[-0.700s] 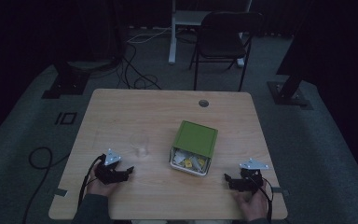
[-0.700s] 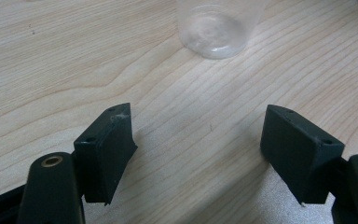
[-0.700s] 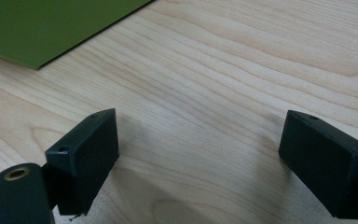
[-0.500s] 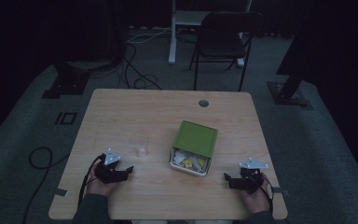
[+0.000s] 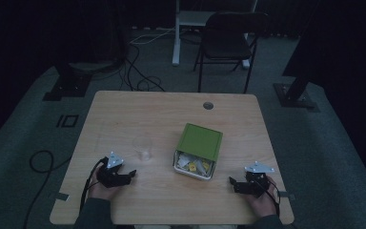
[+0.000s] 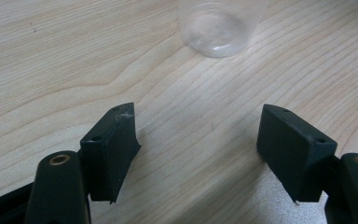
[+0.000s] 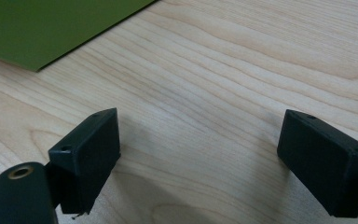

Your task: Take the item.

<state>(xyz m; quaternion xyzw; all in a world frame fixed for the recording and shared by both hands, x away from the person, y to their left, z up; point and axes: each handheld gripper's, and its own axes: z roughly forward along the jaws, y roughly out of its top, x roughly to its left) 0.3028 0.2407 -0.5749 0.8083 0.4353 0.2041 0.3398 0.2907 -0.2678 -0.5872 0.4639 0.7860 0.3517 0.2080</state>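
Note:
A green box (image 5: 198, 148) lies on its side in the middle of the wooden table (image 5: 162, 114), its open mouth facing the near edge with small white and yellow items inside. A clear plastic cup (image 5: 143, 148) stands to its left. My left gripper (image 5: 129, 174) rests near the front left, open, with the cup (image 6: 220, 25) just beyond its jaws. My right gripper (image 5: 232, 183) rests near the front right, open and holding nothing. In the right gripper view the green box (image 7: 51, 28) lies ahead to the left of the gripper (image 7: 198, 149). The left gripper (image 6: 196, 140) holds nothing.
A round cable hole (image 5: 208, 105) sits near the table's far edge. A dark chair (image 5: 228, 38) and a white stand (image 5: 190, 21) are behind the table. Cables (image 5: 143, 81) trail on the floor at the left. Black stand bases (image 5: 66, 86) flank the table.

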